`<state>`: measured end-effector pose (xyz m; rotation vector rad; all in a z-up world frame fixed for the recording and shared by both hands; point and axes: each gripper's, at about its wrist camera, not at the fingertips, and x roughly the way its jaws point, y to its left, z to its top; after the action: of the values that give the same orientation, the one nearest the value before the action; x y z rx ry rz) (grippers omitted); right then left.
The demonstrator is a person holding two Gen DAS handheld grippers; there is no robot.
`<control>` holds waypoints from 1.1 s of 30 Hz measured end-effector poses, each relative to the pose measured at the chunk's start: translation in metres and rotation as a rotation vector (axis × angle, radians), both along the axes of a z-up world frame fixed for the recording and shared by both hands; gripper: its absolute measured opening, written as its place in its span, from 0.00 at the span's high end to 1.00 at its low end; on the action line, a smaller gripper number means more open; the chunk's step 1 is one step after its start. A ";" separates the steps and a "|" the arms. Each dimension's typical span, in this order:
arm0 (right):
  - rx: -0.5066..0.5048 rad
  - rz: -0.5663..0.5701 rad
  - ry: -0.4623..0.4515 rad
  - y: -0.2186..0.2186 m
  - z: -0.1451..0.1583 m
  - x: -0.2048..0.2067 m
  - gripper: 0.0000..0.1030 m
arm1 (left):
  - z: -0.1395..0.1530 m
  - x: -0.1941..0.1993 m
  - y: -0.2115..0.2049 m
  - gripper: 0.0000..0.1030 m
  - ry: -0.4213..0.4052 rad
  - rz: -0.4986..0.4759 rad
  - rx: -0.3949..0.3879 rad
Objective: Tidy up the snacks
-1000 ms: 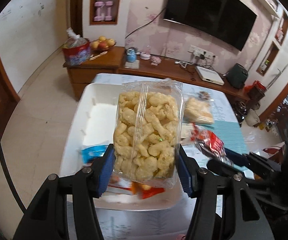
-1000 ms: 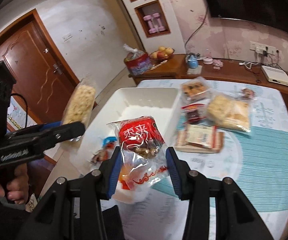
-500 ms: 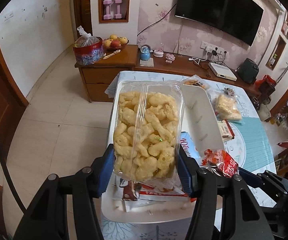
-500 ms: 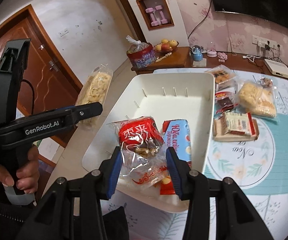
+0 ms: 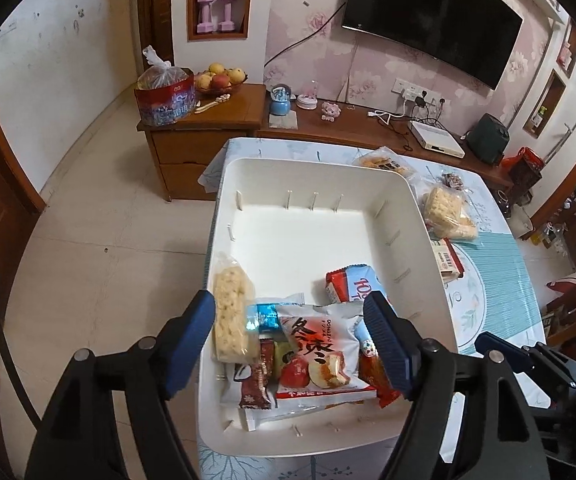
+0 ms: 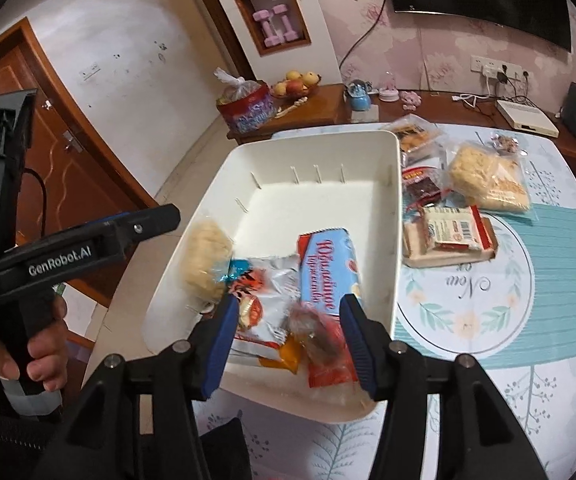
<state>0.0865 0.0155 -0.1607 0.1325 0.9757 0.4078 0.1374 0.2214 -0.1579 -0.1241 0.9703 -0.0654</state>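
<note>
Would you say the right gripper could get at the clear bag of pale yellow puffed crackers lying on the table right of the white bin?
Probably yes: the crackers bag lies uncovered beside the white bin, and the right gripper's opening jaws are releasing the red packet.

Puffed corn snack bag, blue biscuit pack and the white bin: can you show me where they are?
Puffed corn snack bag (image 5: 229,316), left wrist view, middle of the clear bag.
Blue biscuit pack (image 6: 330,268), right wrist view, on its blue front.
White bin (image 5: 308,236), left wrist view, bare floor inside.
</note>
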 end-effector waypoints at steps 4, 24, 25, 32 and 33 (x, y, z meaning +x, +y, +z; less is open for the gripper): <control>-0.017 -0.018 0.016 -0.012 0.003 -0.001 0.48 | 0.003 -0.001 -0.011 0.27 0.017 -0.026 -0.010; 0.018 -0.082 0.075 -0.147 0.004 0.013 0.48 | 0.036 0.026 -0.141 0.21 0.014 -0.090 0.002; 0.025 -0.087 0.081 -0.155 0.003 0.017 0.48 | 0.036 0.030 -0.150 0.21 0.018 -0.095 0.010; 0.074 -0.115 0.113 -0.211 -0.003 0.044 0.48 | 0.033 0.061 -0.197 0.21 0.036 -0.125 0.036; 0.083 -0.117 0.119 -0.218 -0.004 0.048 0.48 | 0.032 0.066 -0.203 0.21 0.038 -0.129 0.036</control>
<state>0.1350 -0.2025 -0.1644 0.2902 1.0629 0.3356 0.2031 0.0182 -0.1256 -0.0298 1.0166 -0.1649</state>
